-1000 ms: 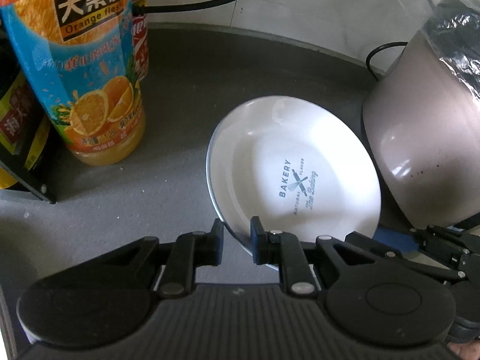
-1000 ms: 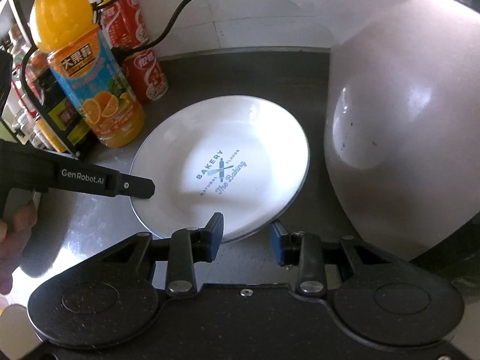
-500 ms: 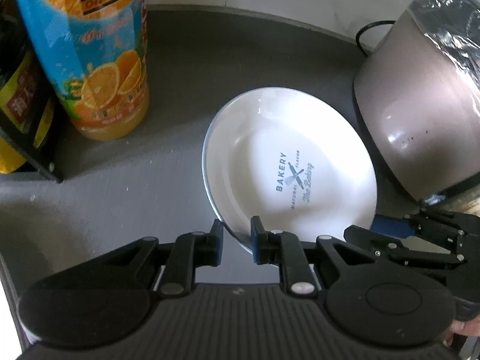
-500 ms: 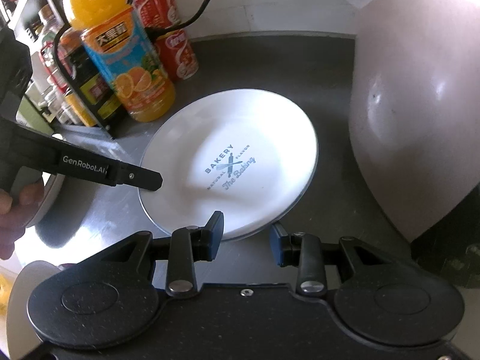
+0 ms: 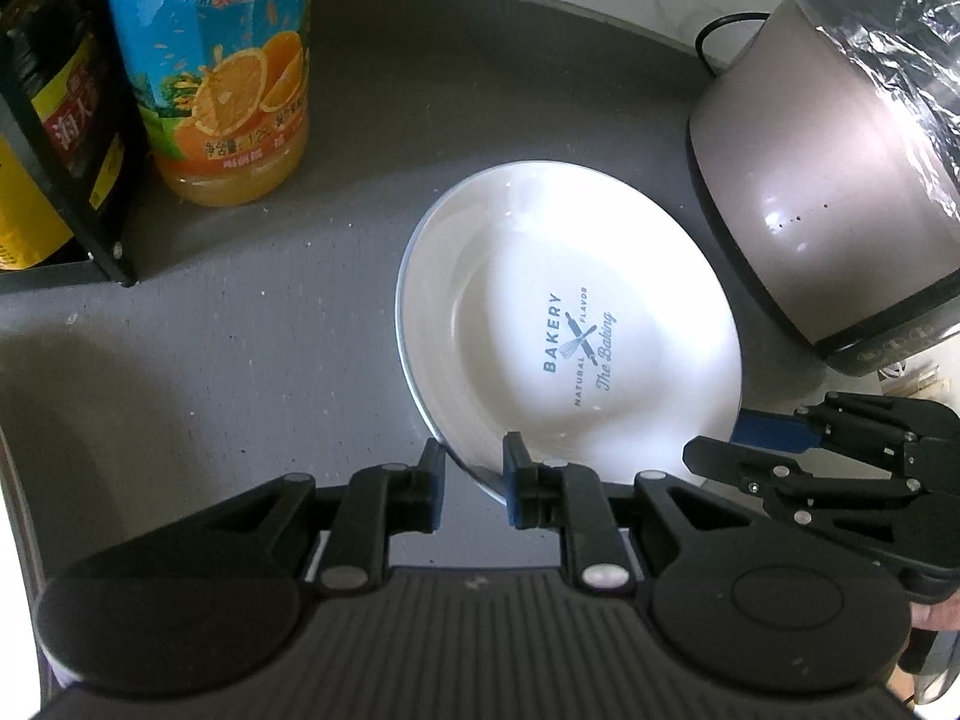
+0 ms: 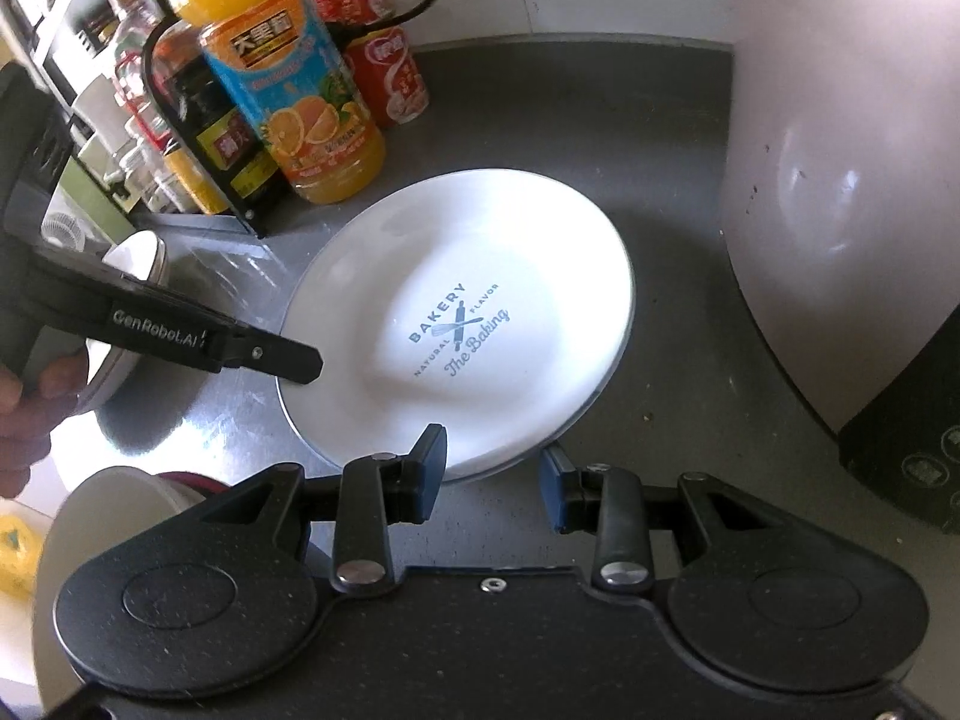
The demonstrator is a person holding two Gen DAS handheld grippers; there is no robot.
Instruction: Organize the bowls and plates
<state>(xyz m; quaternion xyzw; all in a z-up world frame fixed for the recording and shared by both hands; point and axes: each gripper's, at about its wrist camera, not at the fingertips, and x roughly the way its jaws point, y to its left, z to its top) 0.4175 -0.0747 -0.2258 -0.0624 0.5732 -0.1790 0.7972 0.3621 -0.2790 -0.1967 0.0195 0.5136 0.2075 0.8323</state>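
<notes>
- The white round ceramic plate with the blue "BAKERY" print [image 5: 570,324] sits flat on the dark grey surface [image 5: 240,330], pretty much in the middle of things.
- Left tongs [image 5: 474,483] straddle the plate's near-left rim, one finger over the plate and one outside it. The gap is small, but I can't tell if the pads are actually pinching the rim.
- Right tongs [image 6: 492,477] sit at the plate's near edge, partly open. One finger is over the rim and the other is off to the side, with nothing squeezed.
- A tall orange juice bottle with a blue label [image 6: 300,96] stands behind the plate, with red drink cans [image 6: 390,72] next to it.
- A big pinkish rounded cooker [image 5: 822,180] is just beside the plate.
</notes>
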